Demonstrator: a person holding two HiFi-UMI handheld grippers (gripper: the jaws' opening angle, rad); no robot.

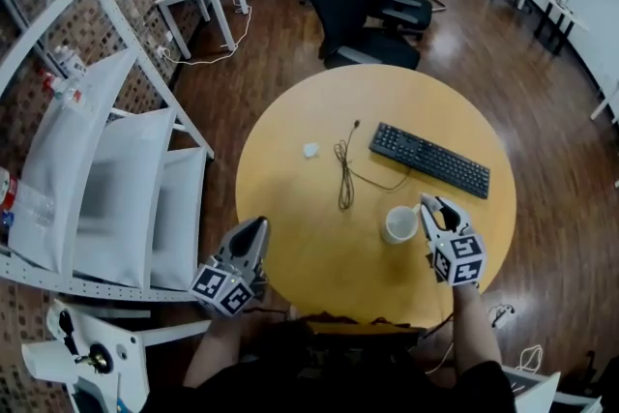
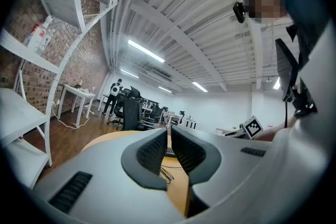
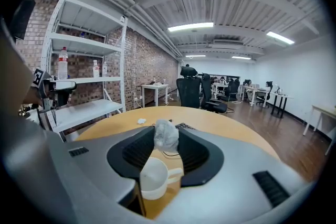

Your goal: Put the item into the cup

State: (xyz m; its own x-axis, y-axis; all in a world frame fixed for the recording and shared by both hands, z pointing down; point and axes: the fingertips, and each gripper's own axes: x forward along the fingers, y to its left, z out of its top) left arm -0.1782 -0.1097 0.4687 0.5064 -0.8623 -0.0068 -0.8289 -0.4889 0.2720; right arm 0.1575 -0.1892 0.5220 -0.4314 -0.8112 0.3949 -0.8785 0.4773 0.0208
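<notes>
wad of crumpled white stuff is sitting pinched at the tips of the right gripper, jaws clamping on it. it's hanging just beside the white cup, apparently not yet over the mouth. cup is standing upright on the round table, near the front edge. i'd be centring the tips over the mouth and dipping the wad below the rim before opening; it looks light and may cling to a pad. avoid nudging the cup, it looks easy to tip. left gripper is idling at the table edge, jaws nearly together, nothing between them.
</notes>
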